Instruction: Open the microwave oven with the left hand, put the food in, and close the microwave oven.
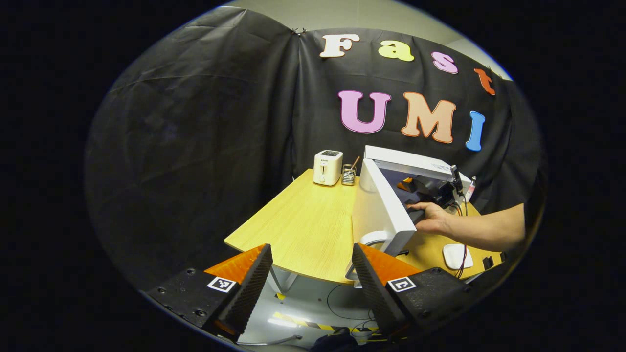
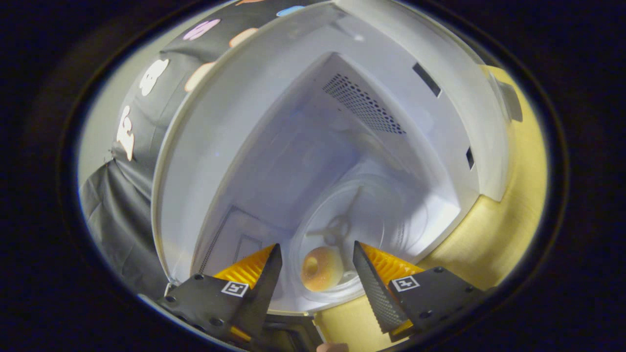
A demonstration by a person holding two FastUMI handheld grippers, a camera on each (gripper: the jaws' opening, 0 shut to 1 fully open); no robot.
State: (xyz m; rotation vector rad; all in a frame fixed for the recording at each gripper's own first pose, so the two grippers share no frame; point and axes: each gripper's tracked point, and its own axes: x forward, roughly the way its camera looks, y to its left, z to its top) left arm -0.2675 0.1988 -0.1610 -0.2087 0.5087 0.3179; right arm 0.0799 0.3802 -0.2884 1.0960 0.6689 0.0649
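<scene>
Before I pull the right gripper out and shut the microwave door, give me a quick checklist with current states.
1. Door open wide: ok.
2. Donut lying on the glass plate inside the microwave: ok.
3. Right gripper open, fingers apart either side of the donut, not pressing it: ok.
4. Right gripper out of the cavity: not ok; the hand holding it is at the opening.
5. Left gripper open and holding nothing: ok.
6. Left gripper at the door: not ok; it sits back from the table.
</scene>
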